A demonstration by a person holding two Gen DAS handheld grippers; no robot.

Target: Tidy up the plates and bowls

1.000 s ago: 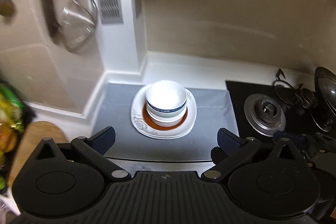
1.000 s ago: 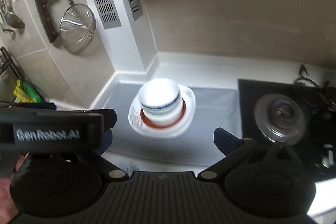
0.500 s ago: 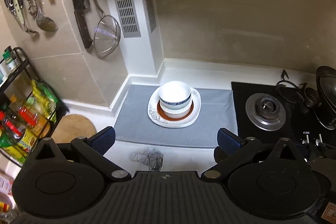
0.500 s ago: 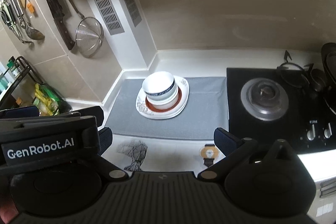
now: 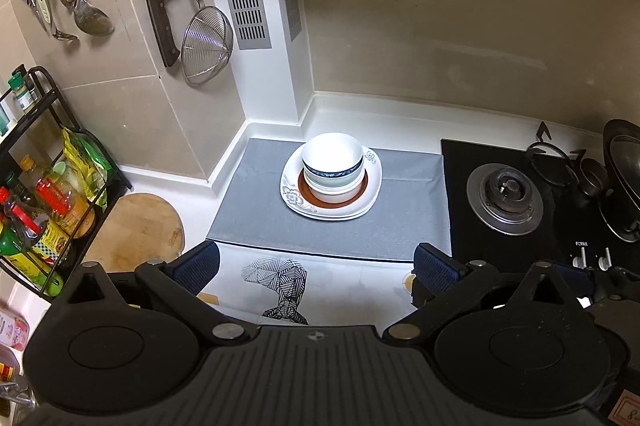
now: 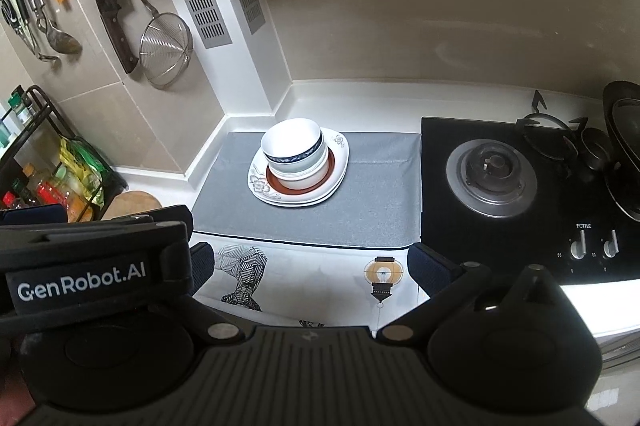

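A stack of bowls [image 5: 332,162] sits at the centre of the frame in the left wrist view, nested on a red-rimmed plate [image 5: 358,191] that rests on a white floral plate [image 5: 291,195]. The top bowl carries a dark blue patterned band (the two beneath it show only pale rims). The whole stack stands on a grey mat [image 5: 256,210] spread over the white tabletop [image 5: 352,114], close to the corner of the wall. The left tool [image 5: 316,264] hangs low in the frame with its fingers spread wide and nothing between them, well apart from the stack. The right tool [image 6: 306,260] is likewise spread wide and empty. A black gas hob [image 6: 492,168] lies at the right of the frame, just beside the mat, and a wire strainer [image 5: 206,44] hangs at upper left
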